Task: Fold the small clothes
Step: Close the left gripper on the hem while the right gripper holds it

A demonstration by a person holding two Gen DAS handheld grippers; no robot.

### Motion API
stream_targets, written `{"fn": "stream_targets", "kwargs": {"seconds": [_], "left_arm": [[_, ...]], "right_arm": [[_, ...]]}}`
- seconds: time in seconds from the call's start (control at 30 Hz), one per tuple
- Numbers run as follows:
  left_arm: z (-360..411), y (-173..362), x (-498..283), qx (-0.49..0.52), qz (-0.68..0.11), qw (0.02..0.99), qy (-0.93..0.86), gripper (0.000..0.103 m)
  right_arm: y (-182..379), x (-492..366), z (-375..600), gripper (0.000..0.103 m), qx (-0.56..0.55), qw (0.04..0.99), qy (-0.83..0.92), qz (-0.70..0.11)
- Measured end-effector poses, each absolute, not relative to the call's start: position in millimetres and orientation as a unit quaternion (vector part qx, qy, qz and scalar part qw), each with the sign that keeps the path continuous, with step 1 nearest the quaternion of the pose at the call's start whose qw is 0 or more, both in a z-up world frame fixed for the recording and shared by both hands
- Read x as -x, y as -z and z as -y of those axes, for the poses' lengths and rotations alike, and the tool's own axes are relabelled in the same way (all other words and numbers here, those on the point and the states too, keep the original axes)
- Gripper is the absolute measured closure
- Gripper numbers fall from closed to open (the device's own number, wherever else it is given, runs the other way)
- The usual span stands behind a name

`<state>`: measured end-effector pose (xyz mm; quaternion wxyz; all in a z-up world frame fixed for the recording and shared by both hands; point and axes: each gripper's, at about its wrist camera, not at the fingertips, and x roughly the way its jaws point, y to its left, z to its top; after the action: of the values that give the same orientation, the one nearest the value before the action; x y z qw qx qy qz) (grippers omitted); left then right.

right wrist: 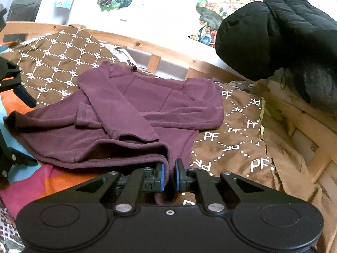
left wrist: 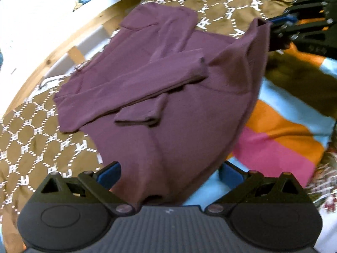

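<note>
- The right gripper (right wrist: 169, 176) is clamped on the hem corner of the maroon sweater (right wrist: 134, 113), lifting that edge.
- The left gripper (left wrist: 169, 175) stands wide, pads clear of the hem between them.
- The sweater lies with both sleeves crossed over its body, on a brown PF-patterned cover (right wrist: 242, 139) beside a striped blanket (left wrist: 280, 130).
- A wooden bed rail (right wrist: 168, 52), white wall and black puffer jacket (right wrist: 269, 31) sit behind.

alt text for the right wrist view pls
The right gripper, jaws shut, pinches the near hem corner of a purple sweater whose sleeves are folded across its front. It lies on a brown patterned cover beside a wooden bed frame.
</note>
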<state>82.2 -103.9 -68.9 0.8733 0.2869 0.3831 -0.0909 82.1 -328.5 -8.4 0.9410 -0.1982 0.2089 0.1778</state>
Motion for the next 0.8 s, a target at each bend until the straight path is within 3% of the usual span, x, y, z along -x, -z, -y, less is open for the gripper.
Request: {"fn": "stream_targets", "kwargs": {"seconds": [0.23, 0.4, 0.5, 0.6, 0.73, 0.8], "left_arm": [[91.1, 69.7, -69.2, -0.317, -0.362, 0.873, 0.081, 0.002], [86.0, 70.8, -55.5, -0.346, -0.342, 0.871, 0.073, 0.010], [86.9, 72.8, -47.8, -0.367, -0.329, 0.868, 0.068, 0.025], [87.0, 75.3, -43.8, -0.381, -0.324, 0.863, 0.065, 0.046], [81.9, 80.4, -48.8, -0.387, -0.331, 0.859, 0.044, 0.081], [76.8, 79.7, -50.9, -0.378, -0.336, 0.862, 0.034, 0.091]], "right_arm": [[0.6, -88.4, 339.6, 0.094, 0.170, 0.953, -0.153, -0.198], [-0.2, -92.9, 344.0, 0.094, 0.154, 0.957, -0.144, -0.200], [0.4, -93.5, 343.8, 0.094, 0.154, 0.957, -0.144, -0.199], [0.5, -92.9, 343.0, 0.094, 0.154, 0.957, -0.143, -0.199], [-0.3, -92.6, 342.0, 0.094, 0.154, 0.958, -0.141, -0.197], [-0.2, -92.6, 341.9, 0.094, 0.155, 0.958, -0.139, -0.196]]}}
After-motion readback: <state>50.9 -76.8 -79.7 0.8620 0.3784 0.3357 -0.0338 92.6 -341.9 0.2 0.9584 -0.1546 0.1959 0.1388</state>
